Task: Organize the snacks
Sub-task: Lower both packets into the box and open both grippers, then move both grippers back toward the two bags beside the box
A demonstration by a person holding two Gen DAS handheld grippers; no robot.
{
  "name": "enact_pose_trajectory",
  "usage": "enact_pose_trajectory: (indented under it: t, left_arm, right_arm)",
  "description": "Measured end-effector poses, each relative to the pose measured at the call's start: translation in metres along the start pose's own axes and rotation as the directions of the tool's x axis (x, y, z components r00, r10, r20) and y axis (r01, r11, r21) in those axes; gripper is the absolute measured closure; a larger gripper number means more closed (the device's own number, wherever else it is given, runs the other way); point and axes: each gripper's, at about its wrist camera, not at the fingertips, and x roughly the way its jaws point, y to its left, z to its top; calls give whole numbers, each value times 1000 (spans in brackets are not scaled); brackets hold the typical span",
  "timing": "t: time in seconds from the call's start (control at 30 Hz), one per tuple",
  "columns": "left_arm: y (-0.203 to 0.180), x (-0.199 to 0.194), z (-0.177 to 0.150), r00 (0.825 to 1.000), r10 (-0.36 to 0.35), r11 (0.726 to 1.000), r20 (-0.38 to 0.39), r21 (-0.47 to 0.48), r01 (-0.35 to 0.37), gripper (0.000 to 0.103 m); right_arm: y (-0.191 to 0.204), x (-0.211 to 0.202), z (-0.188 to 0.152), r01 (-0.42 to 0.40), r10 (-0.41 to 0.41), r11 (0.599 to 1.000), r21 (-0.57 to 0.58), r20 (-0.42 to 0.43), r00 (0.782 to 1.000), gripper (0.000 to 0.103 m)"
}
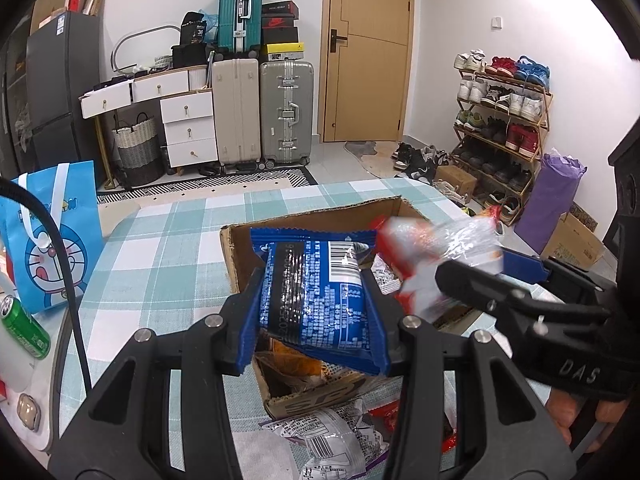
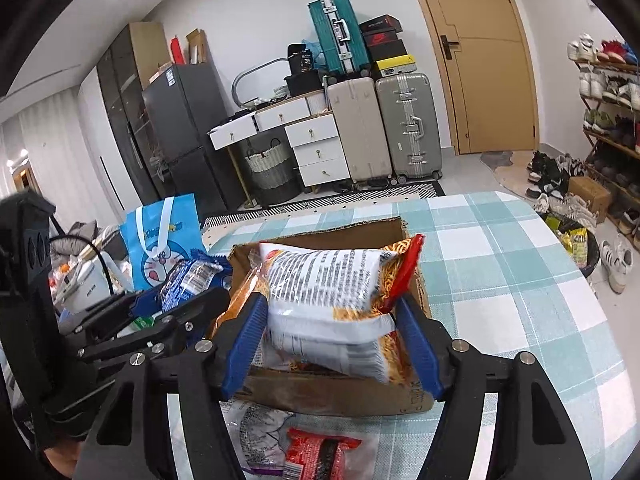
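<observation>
Two snack packets are held in the air at once, both above an open cardboard box [image 2: 332, 394] that sits on a counter [image 2: 520, 288] covered in a teal and white checked cloth. The left gripper [image 1: 316, 312] has its blue fingers [image 1: 246, 332] clenched on the sides of a blue packet [image 1: 320, 300] with a barcode, gripped near the middle and tilted. The right gripper [image 2: 332, 344] has its fingers [image 2: 242, 344] pressed against a white and orange noodle packet [image 2: 332, 304] with a red end, and the packet bulges between them. Seen from the left wrist, the noodle packet is blurred and lies just beside the blue one, so the two could bump over the box and one might twist out of its hold. Both wrappers look glossy and soft, so I judge a slip likely if either grip loosens early, and a packet let go near the box's torn rim could tip out onto the counter. Inside the box, only parts of orange and white wrappers show beneath the held packets; how full it is cannot be told. Outside it, near the front wall, lie a grey and white packet [image 1: 332, 444] and a red packet [image 2: 320, 454], not yet put away. A blue cartoon gift bag [image 1: 56, 236] stands at the left, and a green can [image 1: 24, 332] lies near it.
</observation>
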Motion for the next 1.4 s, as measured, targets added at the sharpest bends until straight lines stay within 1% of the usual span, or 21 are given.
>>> enact_pose_trajectory:
  t: [0.07, 0.1, 0.17, 0.23, 0.27, 0.33, 0.37, 0.4, 0.43, 0.5, 0.57, 0.6, 0.63, 0.7, 0.87, 1.0, 1.2, 1.3, 1.4]
  left_arm:
    - [-2, -2, -2, 1000, -5, 1000, 0, -2, 5, 61]
    - [-3, -1, -1, 1000, -9, 1000, -1, -3, 9, 61]
    - [-3, 0, -1, 1000, -20, 1000, -1, -4, 20, 61]
    - [-4, 0, 1, 999, -38, 999, 2, -2, 38, 61]
    - [-5, 0, 1, 999, -35, 999, 4, 2, 35, 60]
    - [-7, 0, 1, 1000, -13, 1000, 1, 12, 13, 44]
    - [-7, -1, 1, 1000, 2, 1000, 2, 13, -2, 38]
    - [-6, -2, 1, 1000, 11, 1000, 4, 10, -11, 29]
    - [-4, -4, 1, 1000, 8, 1000, 7, 6, -8, 23]
    - [2, -8, 0, 1000, 0, 1000, 10, -8, 0, 22]
    - [7, -11, -3, 1000, 8, 1000, 5, -14, -8, 16]
    - [10, -13, -4, 1000, 15, 1000, 3, -16, -15, 9]
    - [13, -15, -6, 1000, 21, 1000, 2, -16, -21, 0]
    - [19, -21, -10, 999, 38, 999, 9, -22, -38, 0]
    - [29, -35, -20, 998, 61, 997, -5, -42, -61, 0]
    - [35, -45, -32, 997, 79, 996, -21, -48, -80, 0]
    - [40, -62, -49, 995, 99, 993, -23, -56, -100, 0]
    - [42, -66, -57, 994, 104, 993, -29, -60, -105, 0]
    - [42, -66, -64, 994, 103, 993, -39, -57, -105, 0]
  right_arm:
    - [2, -1, -2, 5, -5, 1000, -24, -2, 1000, 33]
    - [3, -2, -3, 11, -11, 999, -32, -1, 1000, 30]
    - [2, -5, -5, 22, -22, 999, -40, 2, 1000, 27]
    - [0, -7, -5, 26, -26, 999, -42, -3, 1000, 26]
    - [-1, -8, -6, 29, -29, 999, -43, -5, 1000, 25]
    - [-3, -10, -7, 37, -37, 998, -41, -4, 999, 23]
    - [-5, -11, -6, 42, -42, 998, -38, -3, 999, 22]
    - [-6, -12, -6, 44, -44, 998, -36, -4, 999, 19]
    - [-9, -14, -8, 48, -48, 998, -31, -6, 999, 18]
    - [-12, -18, -9, 55, -56, 998, -24, -5, 998, 14]
    - [-16, -20, -12, 65, -65, 998, -18, -8, 998, 11]
    - [-17, -21, -13, 68, -69, 998, -16, -10, 998, 9]
    - [-18, -22, -14, 70, -71, 997, -15, -12, 997, 6]
    - [-19, -25, -16, 71, -71, 997, -13, -10, 997, 4]
    - [-19, -28, -22, 62, -63, 998, -14, -32, 998, 1]
    - [-17, -30, -30, 60, -62, 998, -27, -51, 997, 1]
    - [-10, -32, -44, 64, -68, 996, -58, -79, 995, 1]
    - [-8, -32, -51, 60, -67, 996, -72, -96, 993, 1]
    - [-6, -33, -57, 58, -66, 994, -88, -94, 993, 1]
